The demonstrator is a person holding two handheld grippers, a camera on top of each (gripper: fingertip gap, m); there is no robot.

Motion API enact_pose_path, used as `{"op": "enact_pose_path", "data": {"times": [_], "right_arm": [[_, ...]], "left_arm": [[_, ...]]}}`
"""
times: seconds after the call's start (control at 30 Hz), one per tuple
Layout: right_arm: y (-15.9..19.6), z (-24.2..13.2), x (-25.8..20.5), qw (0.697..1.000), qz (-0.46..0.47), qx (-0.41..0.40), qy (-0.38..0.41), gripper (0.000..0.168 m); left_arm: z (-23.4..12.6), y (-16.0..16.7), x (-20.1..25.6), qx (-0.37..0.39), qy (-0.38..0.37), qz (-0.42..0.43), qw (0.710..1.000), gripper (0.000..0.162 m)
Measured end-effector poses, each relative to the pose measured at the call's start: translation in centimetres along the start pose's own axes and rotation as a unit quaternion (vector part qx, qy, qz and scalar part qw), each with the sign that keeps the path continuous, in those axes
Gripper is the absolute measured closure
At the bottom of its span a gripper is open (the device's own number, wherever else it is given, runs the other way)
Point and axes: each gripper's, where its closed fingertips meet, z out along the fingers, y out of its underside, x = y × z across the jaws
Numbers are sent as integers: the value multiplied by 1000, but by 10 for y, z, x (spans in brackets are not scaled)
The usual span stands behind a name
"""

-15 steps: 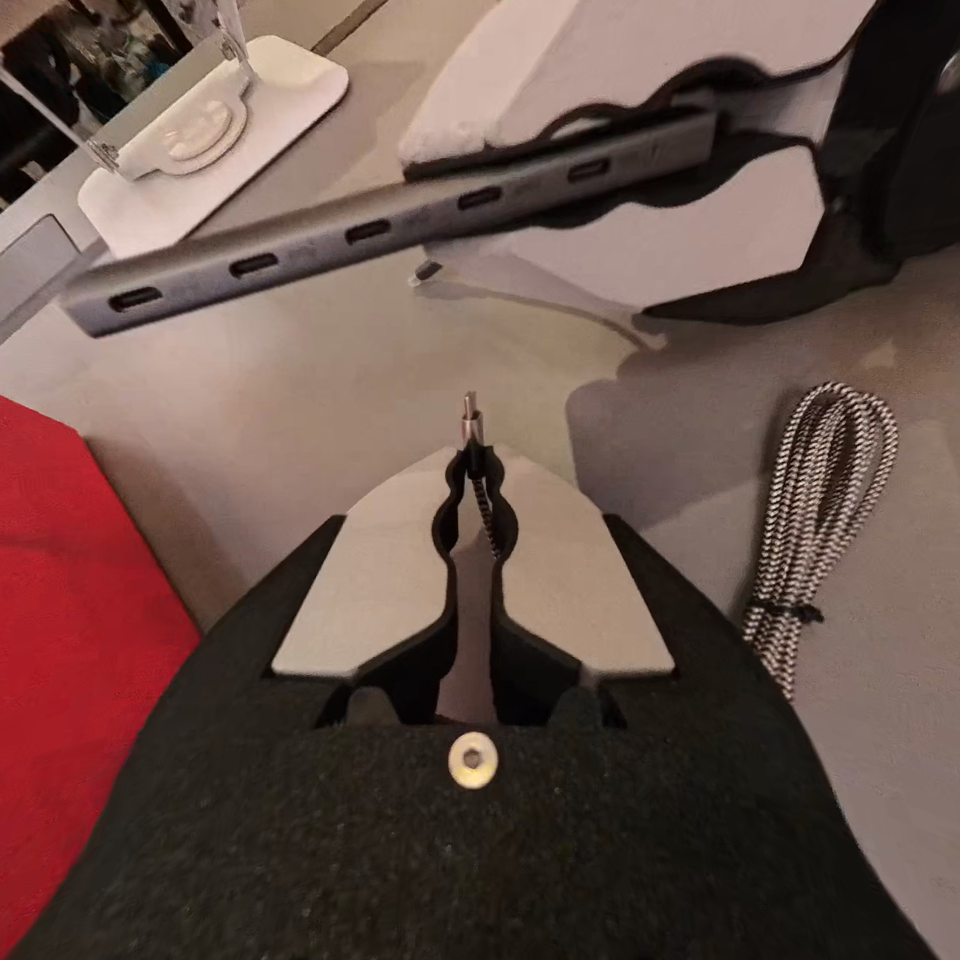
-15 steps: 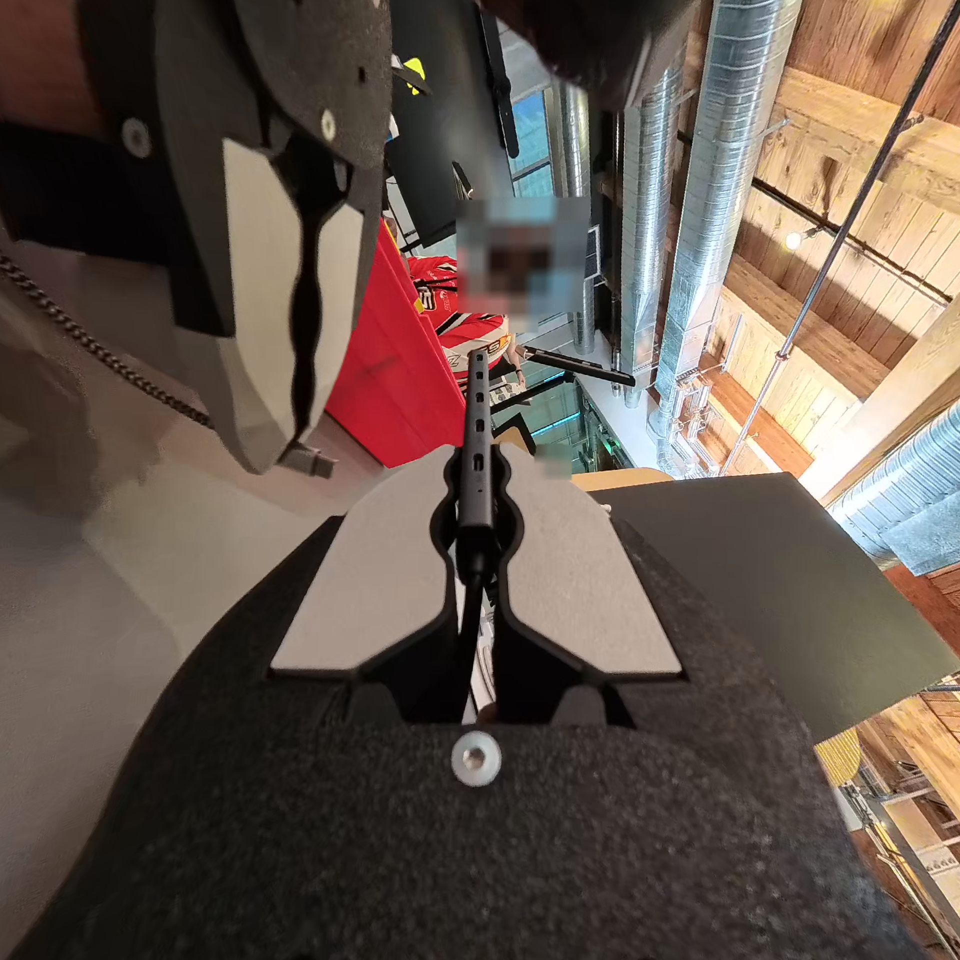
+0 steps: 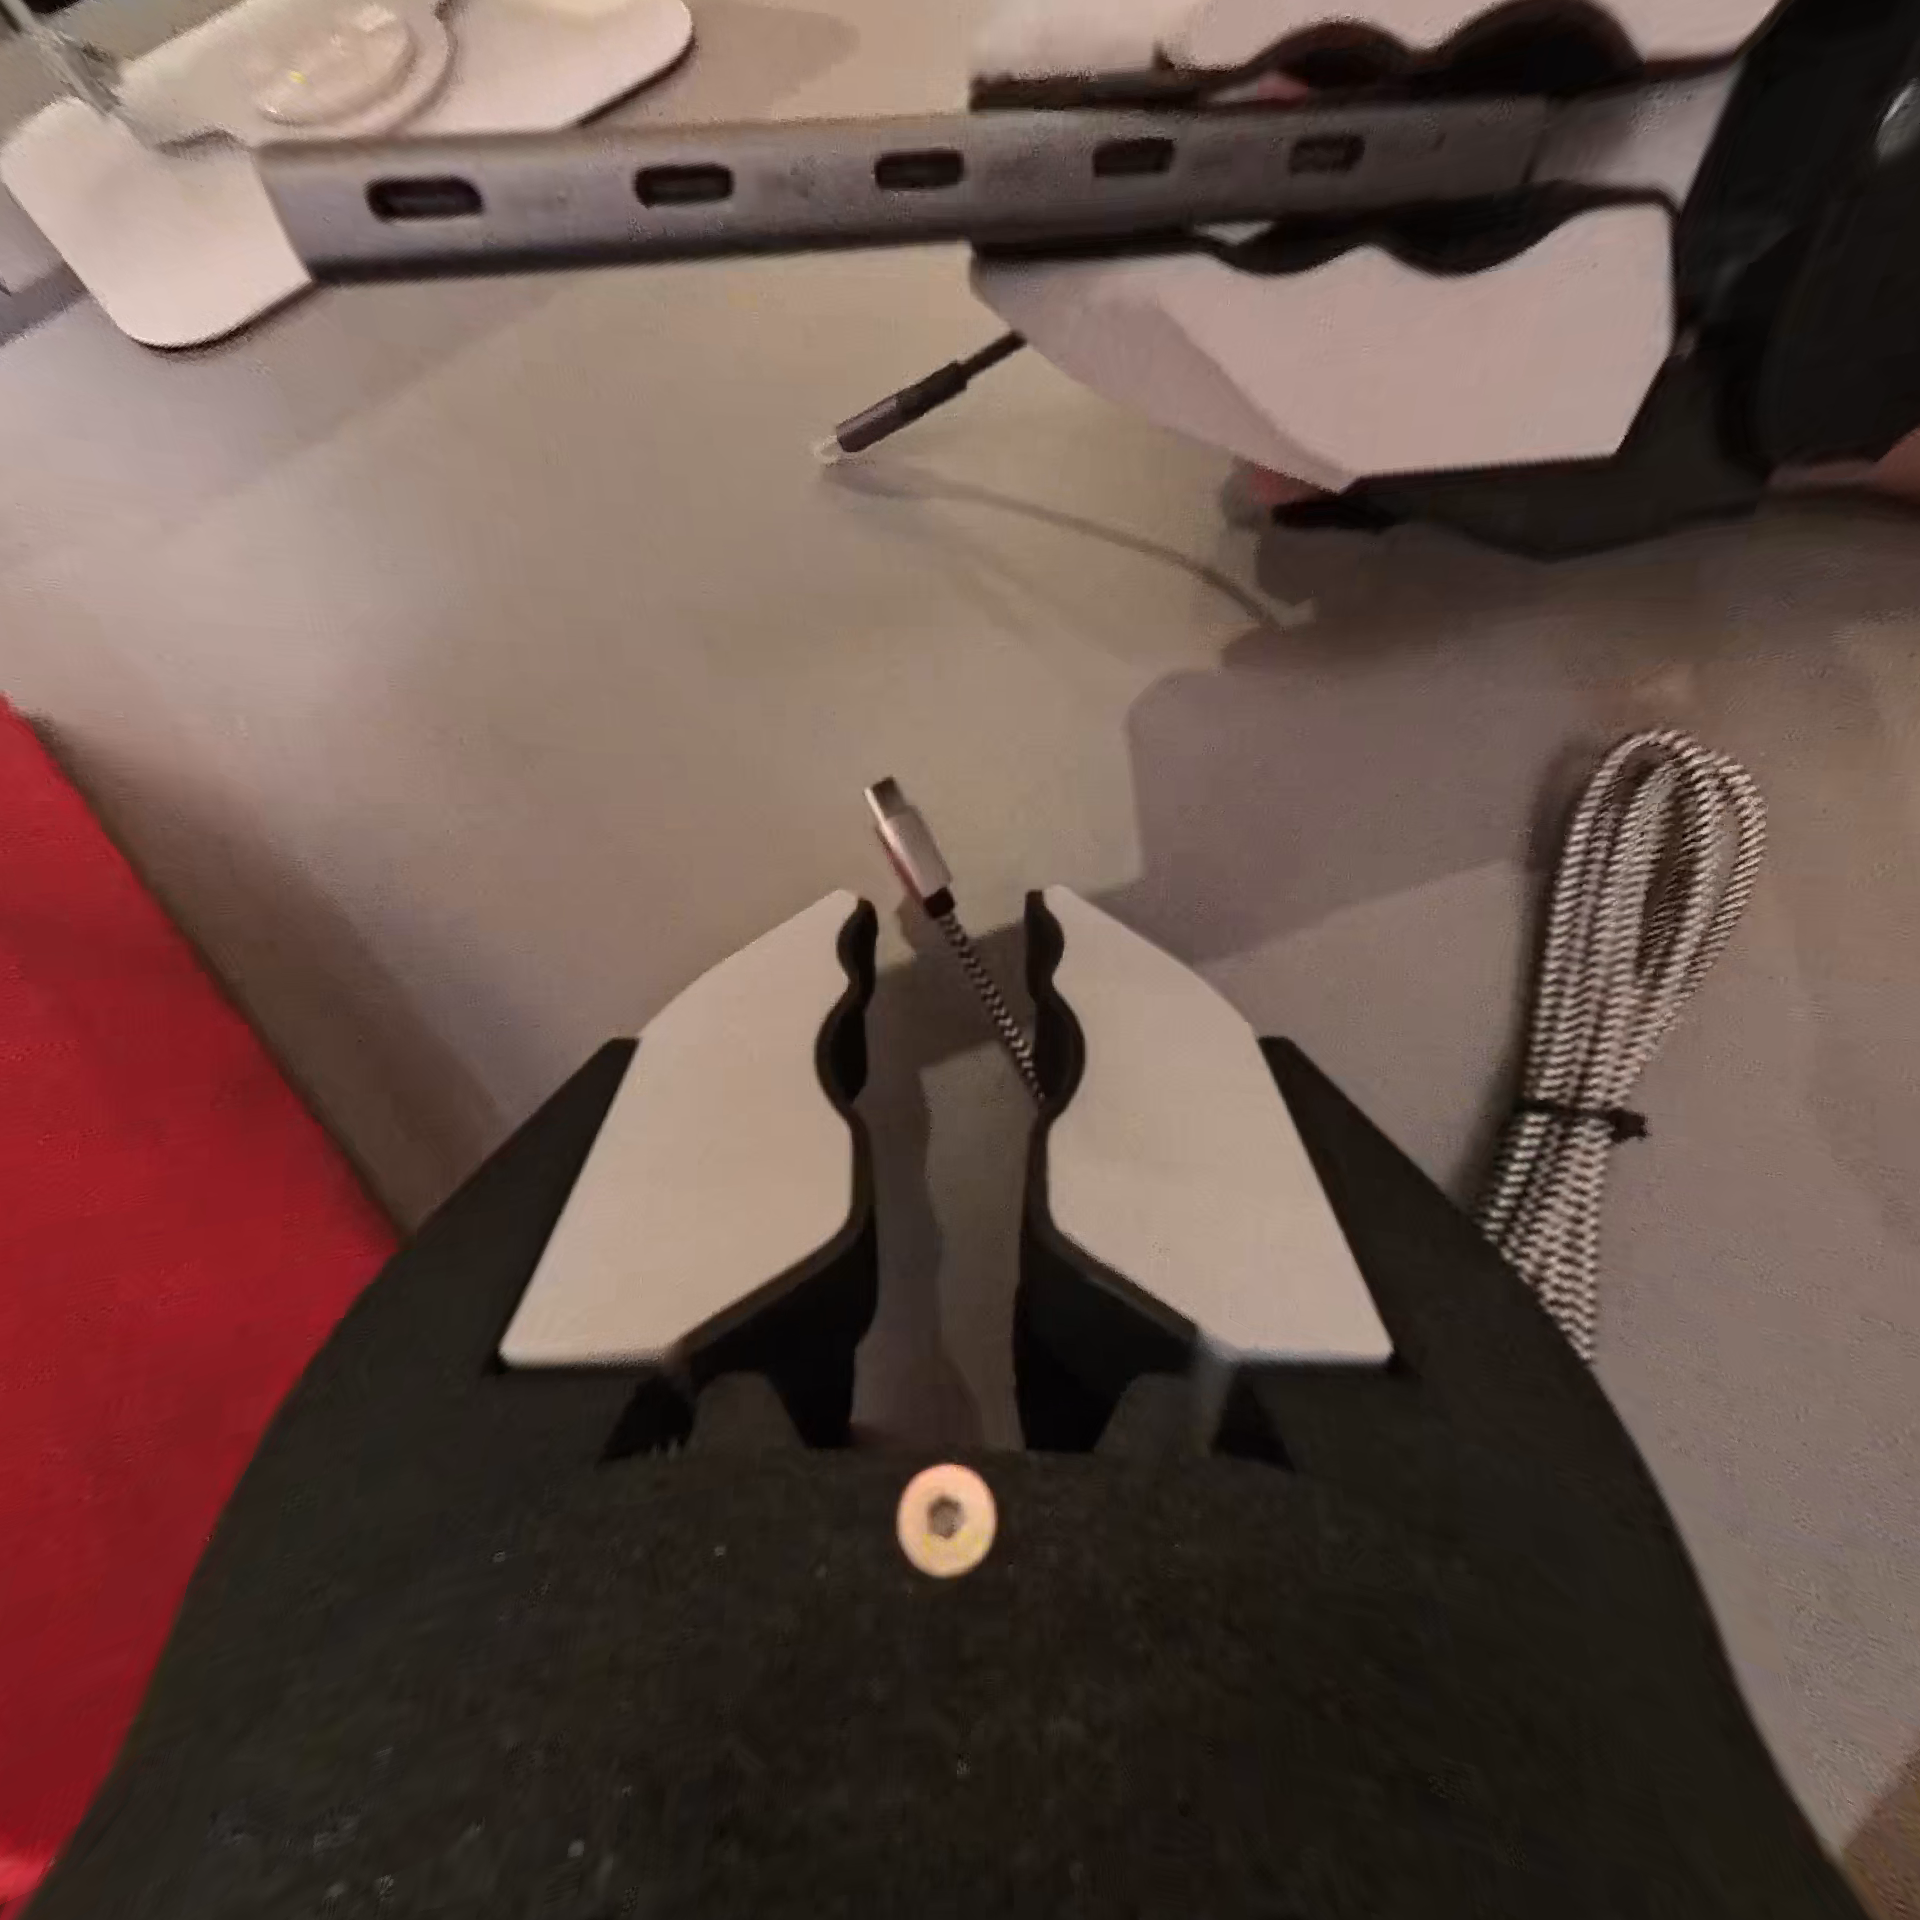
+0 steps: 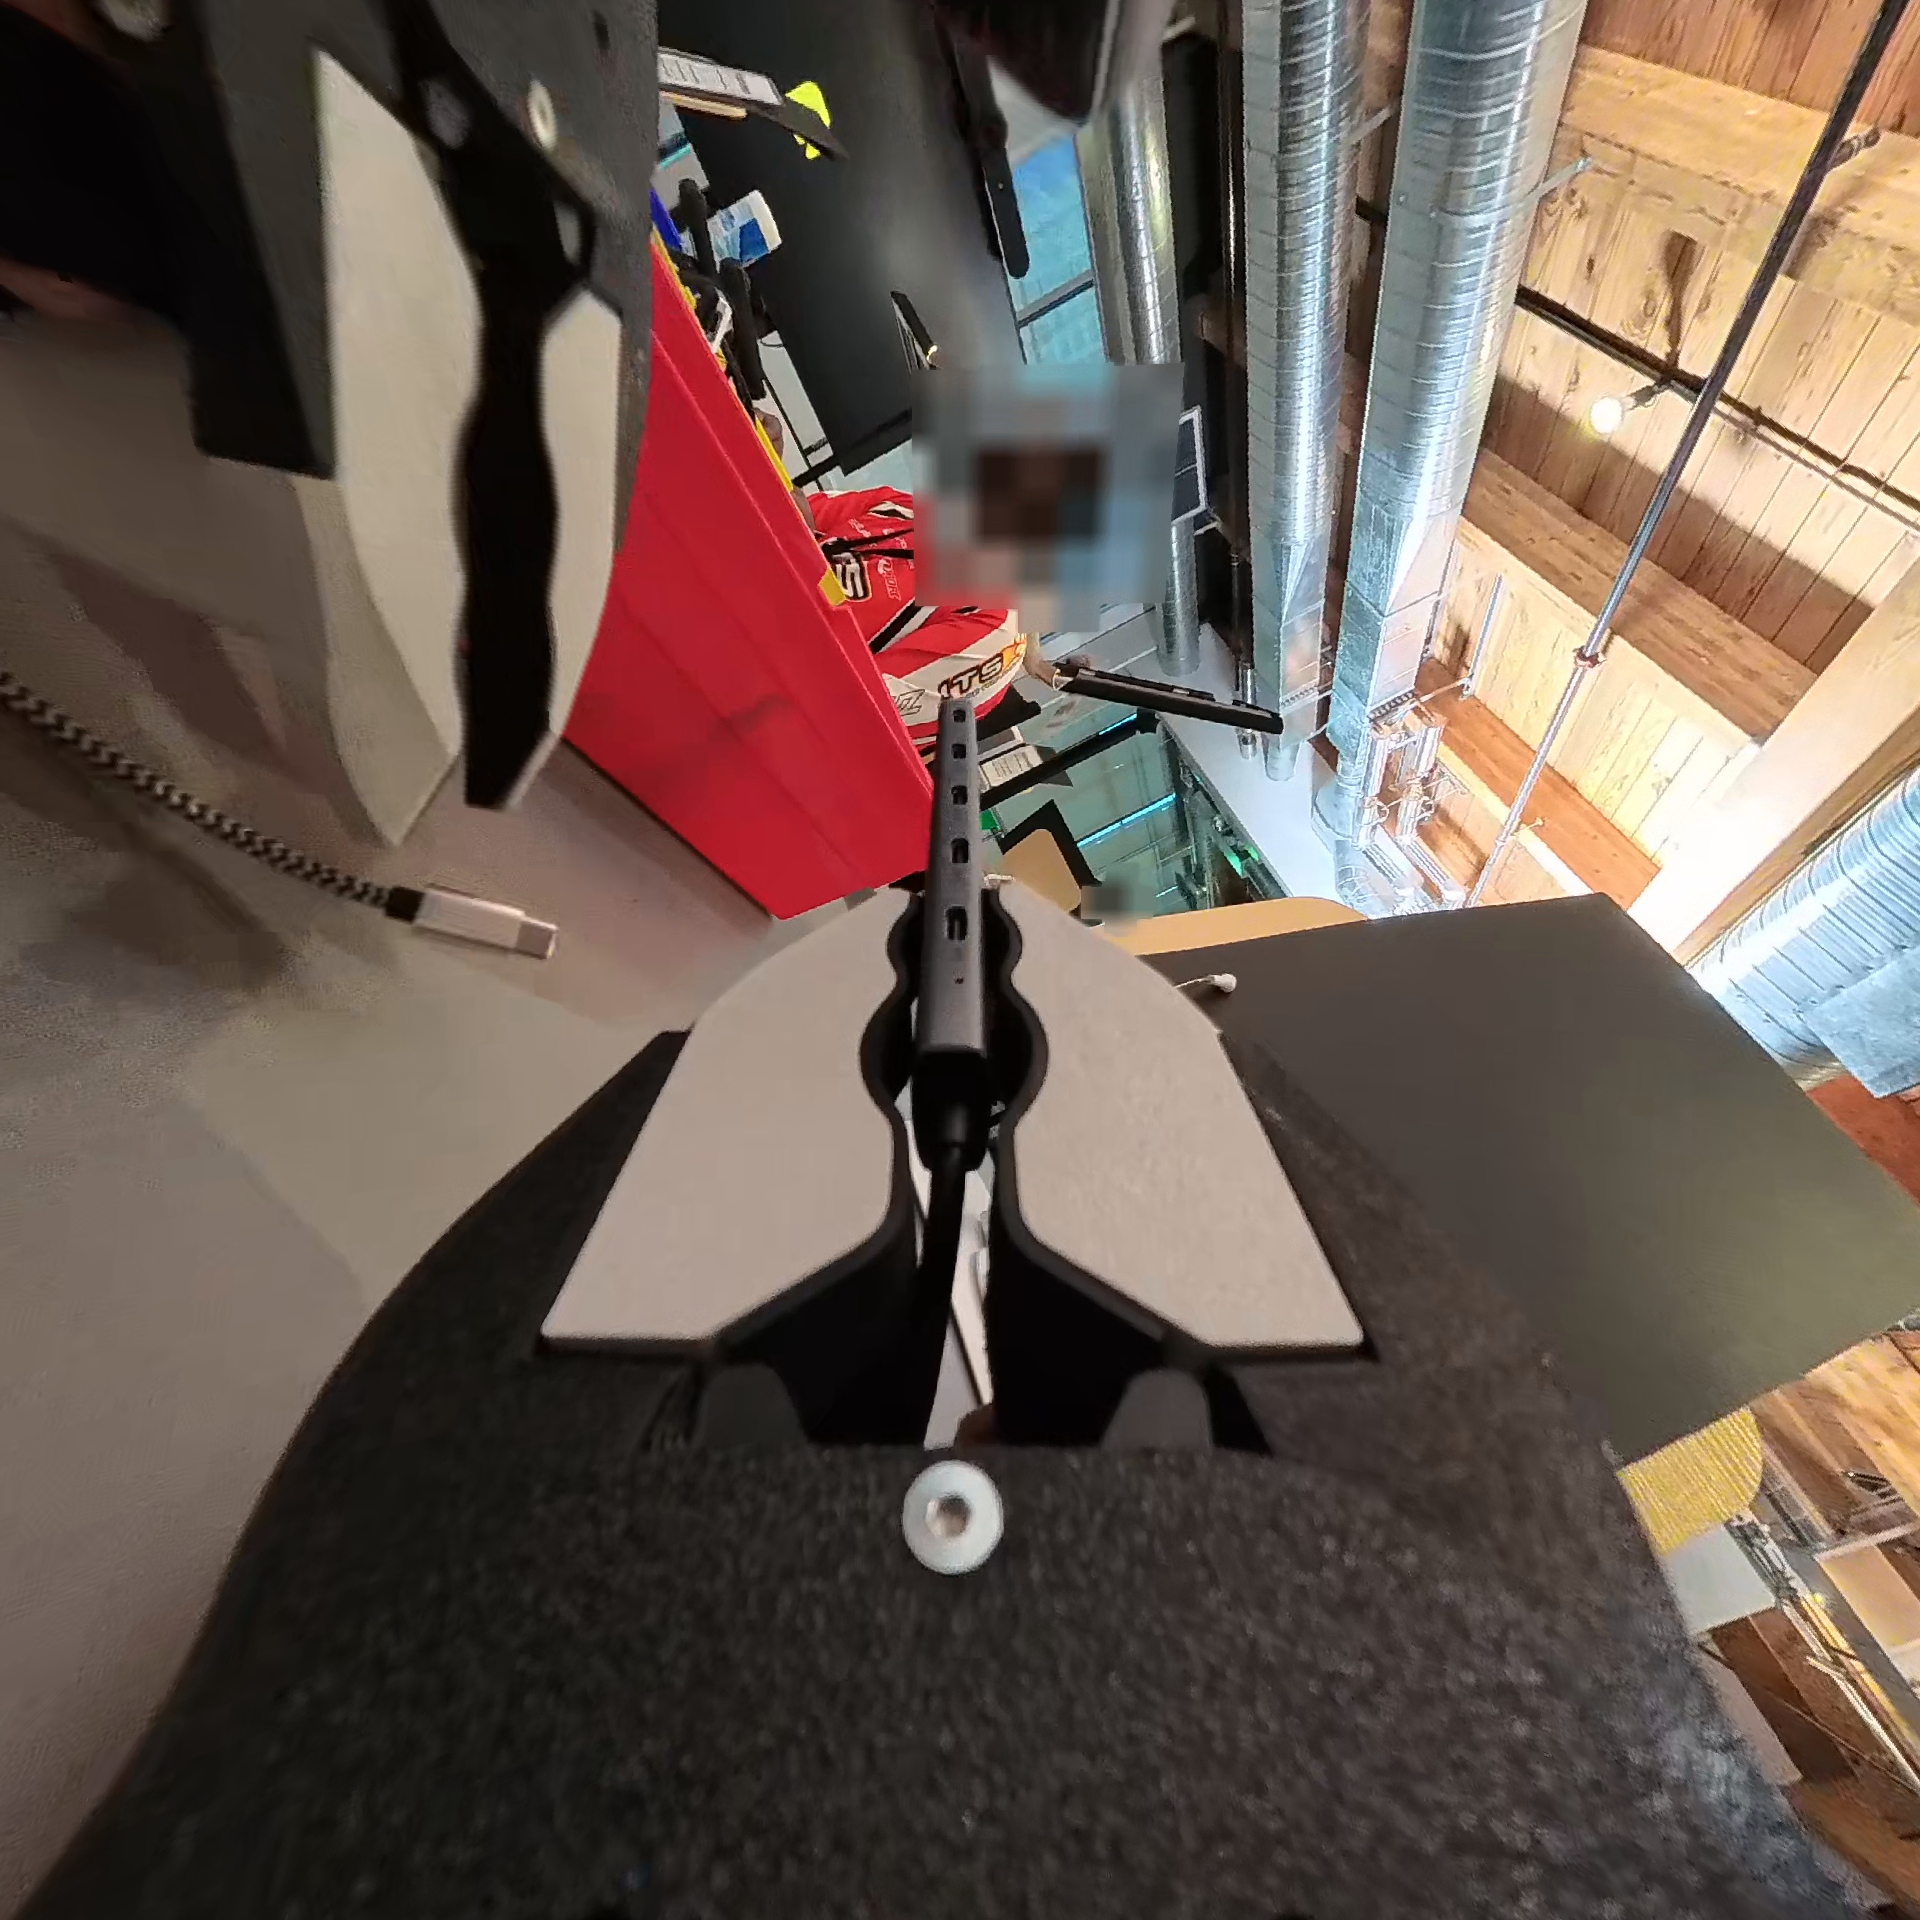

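1. Left gripper (image 3: 951, 914) jaws apart; braided cable plug (image 3: 906, 837) lies loose between them on the grey table (image 3: 520, 623).
2. Right gripper (image 4: 956, 935) clamps the multi-port hub (image 4: 954, 831), raised.
3. Risk: the unheld plug may roll aside.

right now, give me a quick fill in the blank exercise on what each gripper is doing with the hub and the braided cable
1. The right gripper is shut on the grey multi-port ____.
2. The left gripper has its jaws ____, with the plug of the braided cable loose between them.
3. The tied bundle of that cable lies on the grey ____.
4. At the table's left edge in the left wrist view lies something coloured ____.

Missing words: hub; open; table; red
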Motion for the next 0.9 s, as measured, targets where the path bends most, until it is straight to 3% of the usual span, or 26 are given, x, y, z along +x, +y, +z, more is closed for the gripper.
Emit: {"op": "enact_pose_path", "data": {"times": [0.1, 0.27, 0.4, 0.47, 0.57, 0.7, 0.9], "right_arm": [[1, 0, -1, 1000, 0, -1, -2, 159], [1, 1, -2, 1000, 0, -1, -4, 159], [0, 1, -2, 1000, 0, 1, -5, 159], [0, 1, -2, 1000, 0, 1, -6, 159], [-1, 1, -3, 1000, -3, 1, -8, 159], [-2, 1, -4, 1000, -2, 2, -11, 159], [-2, 2, -5, 1000, -7, 2, -12, 159]], "left_arm": [[-4, 5, -9, -16, -64, 32, 997, 135], [11, 2, 1, -20, -71, -34, 997, 133], [26, 1, -6, -33, -104, -33, 993, 136], [32, 2, -7, -38, -115, -16, 992, 147], [30, -2, -10, -31, -135, 9, 990, 150], [33, 4, -2, -50, -94, -9, 994, 152], [33, -1, 17, -51, 46, -94, 993, 153]]}}
